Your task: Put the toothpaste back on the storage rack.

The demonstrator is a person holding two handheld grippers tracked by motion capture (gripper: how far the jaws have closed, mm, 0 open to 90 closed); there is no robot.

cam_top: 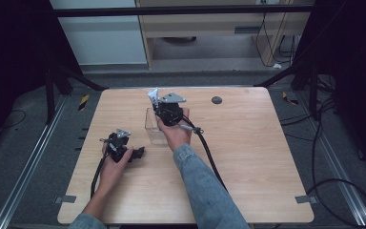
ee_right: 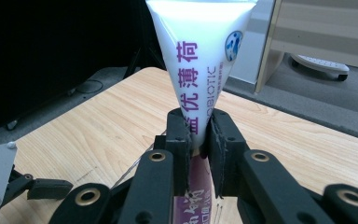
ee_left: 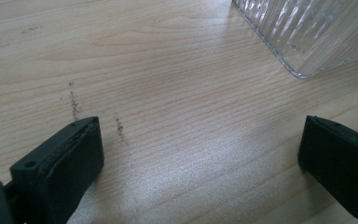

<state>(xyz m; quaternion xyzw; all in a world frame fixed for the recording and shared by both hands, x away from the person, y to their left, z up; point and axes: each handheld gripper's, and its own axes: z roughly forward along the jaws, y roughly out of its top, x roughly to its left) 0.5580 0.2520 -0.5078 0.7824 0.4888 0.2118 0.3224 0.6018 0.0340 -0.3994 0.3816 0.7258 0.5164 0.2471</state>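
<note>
Two grippers were at work over the pale wooden table point(cam_top: 248, 157). The right gripper point(ee_right: 199, 135) was held near the table's middle, toward the far side, with its jaws clamped on a white tube point(ee_right: 198, 56) that carried purple lettering and a small blue round mark. In the right gripper view the tube stood upright between the two black jaws, pinched at its narrow part, and widened upward to a flat, broad end. In the high view the tube point(cam_top: 153, 95) stuck up at the far side of the right gripper point(cam_top: 164, 107), just above the far edge of a clear ribbed container point(cam_top: 153, 129) that stood on the table. Whether the tube's lower end reached into the container could not be told.

The left gripper point(cam_top: 140, 151) lay low near the table's left side, nearer than the container and a little to its left, held in the person's left hand point(cam_top: 112, 167). In the left gripper view its jaws stood wide apart with nothing but bare wood between them, and a corner of the ribbed container point(ee_left: 307, 32) showed at the upper right, apart from both jaws. A few dark scuff marks point(ee_left: 74, 105) lay on the wood by one jaw.

A small dark round spot point(cam_top: 216, 100) sat on the far part of the table, to the right of the right gripper and well apart from it.
</note>
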